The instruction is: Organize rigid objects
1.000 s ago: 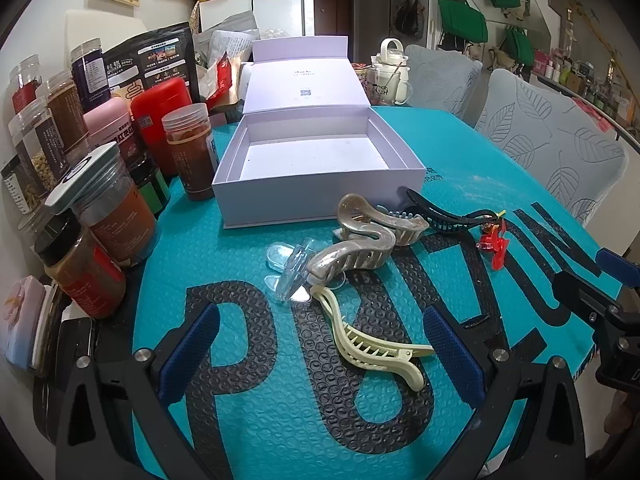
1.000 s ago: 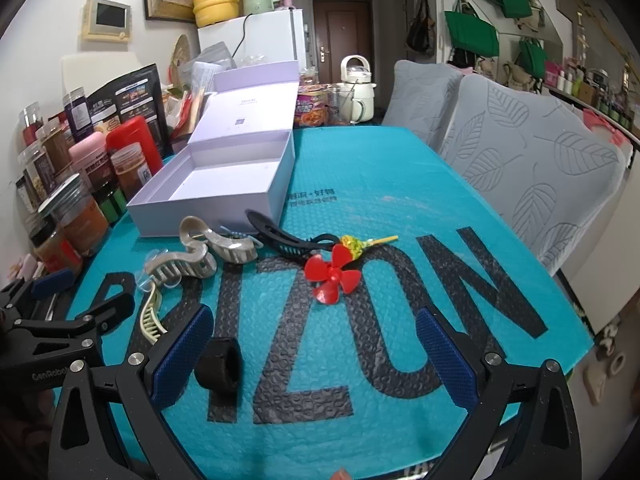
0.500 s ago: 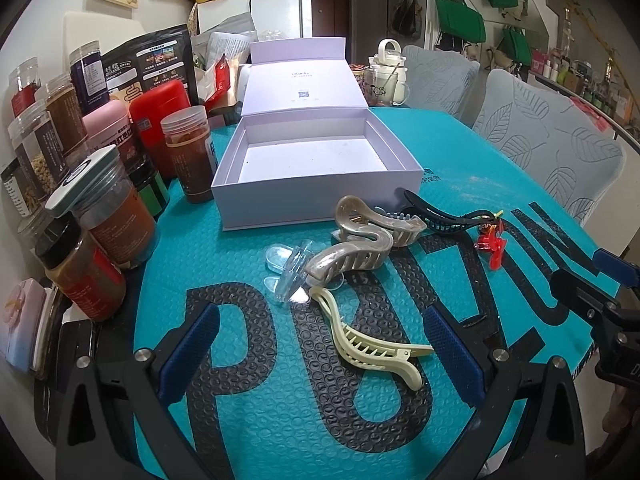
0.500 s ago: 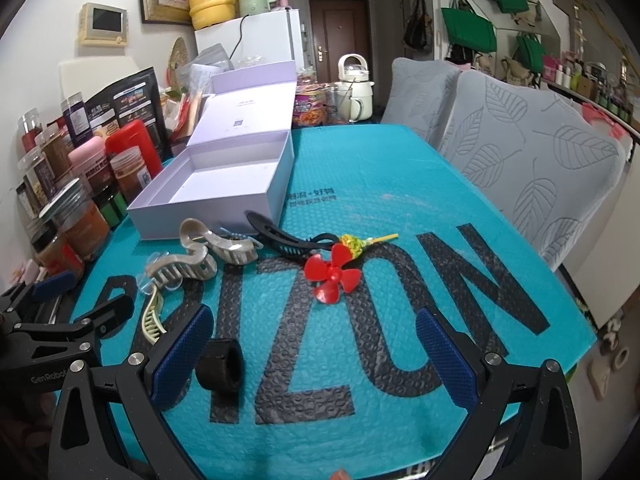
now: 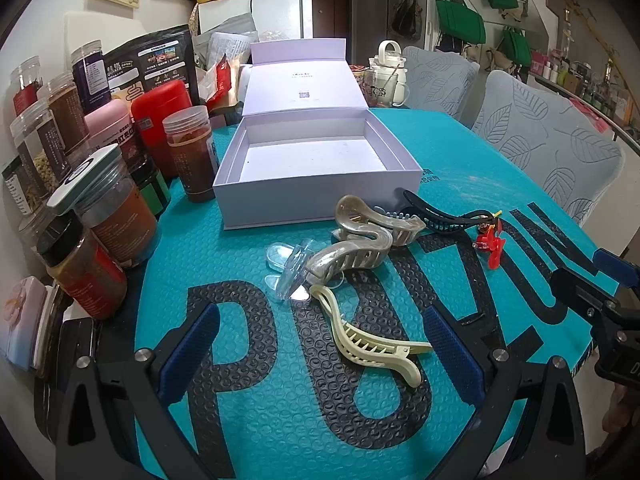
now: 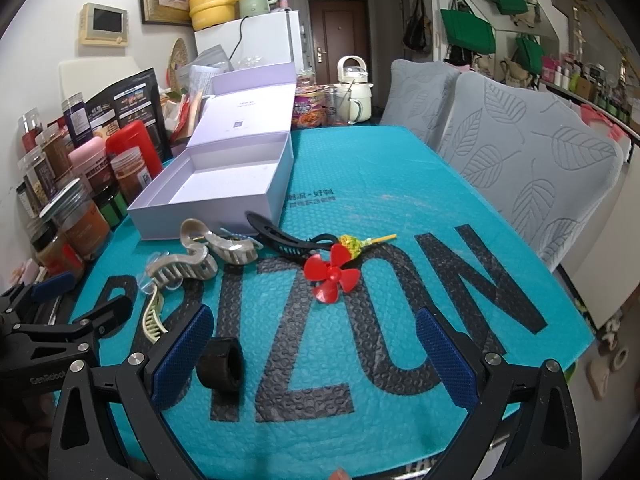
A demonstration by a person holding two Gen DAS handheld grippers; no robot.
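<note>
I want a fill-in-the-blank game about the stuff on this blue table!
1. The lavender box has its lid ____.
2. Inside, the box holds ____.
3. The little propeller is colored ____.
4. The cream hair clip lies between the fingers of the ____ claw, which is open like the right claw.

Missing words: open; nothing; red; left
</note>
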